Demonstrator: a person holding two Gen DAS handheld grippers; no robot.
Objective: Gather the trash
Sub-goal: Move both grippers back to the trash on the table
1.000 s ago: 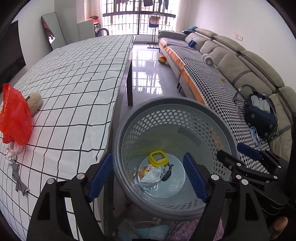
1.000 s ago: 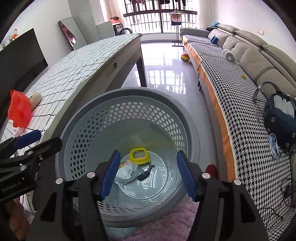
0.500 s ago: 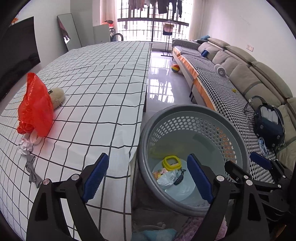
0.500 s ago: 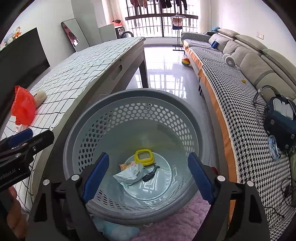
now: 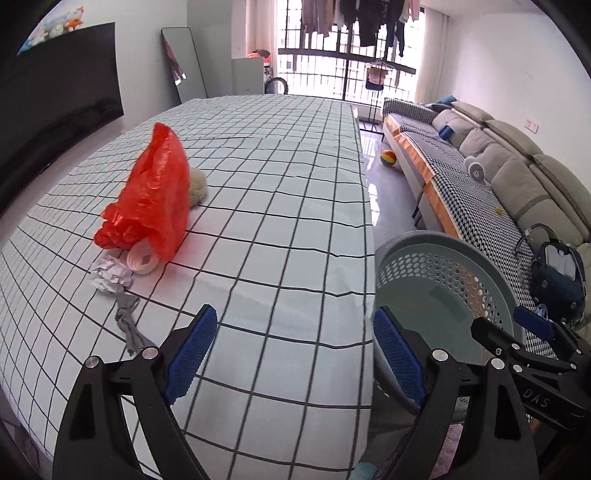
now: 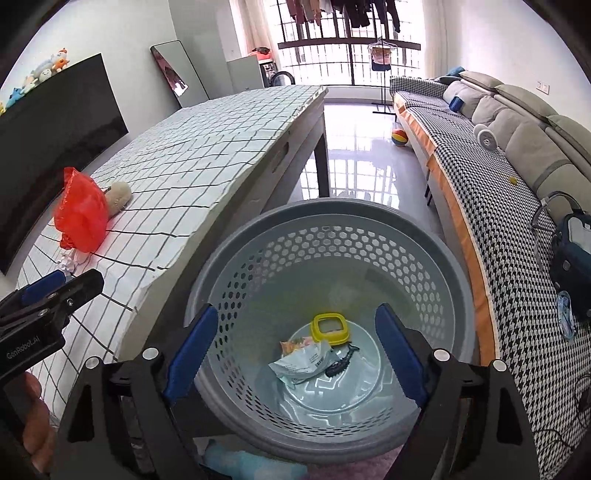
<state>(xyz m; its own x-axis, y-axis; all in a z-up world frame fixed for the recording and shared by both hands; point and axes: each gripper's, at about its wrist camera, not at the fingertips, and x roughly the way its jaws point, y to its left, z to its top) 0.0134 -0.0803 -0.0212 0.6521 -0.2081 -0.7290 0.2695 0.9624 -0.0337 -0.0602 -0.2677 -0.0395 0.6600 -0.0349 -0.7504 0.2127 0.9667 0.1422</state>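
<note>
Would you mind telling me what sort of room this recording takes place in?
Most likely a home living room: a long sofa along one wall, a TV opposite, and laundry hanging at the barred balcony window.

trash (image 6: 308, 363) inside grey basket (image 6: 458, 258)

Home living room: long sofa (image 5: 517, 173) along one wall, wall-mounted TV (image 6: 55, 122), leaning mirror (image 5: 183, 64), laundry (image 5: 354, 18) hanging at a barred balcony window.

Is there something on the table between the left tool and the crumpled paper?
Nothing visible. Bare cloth lies between the open left tool and the paper; only a grey scrap lies near that path.
</note>
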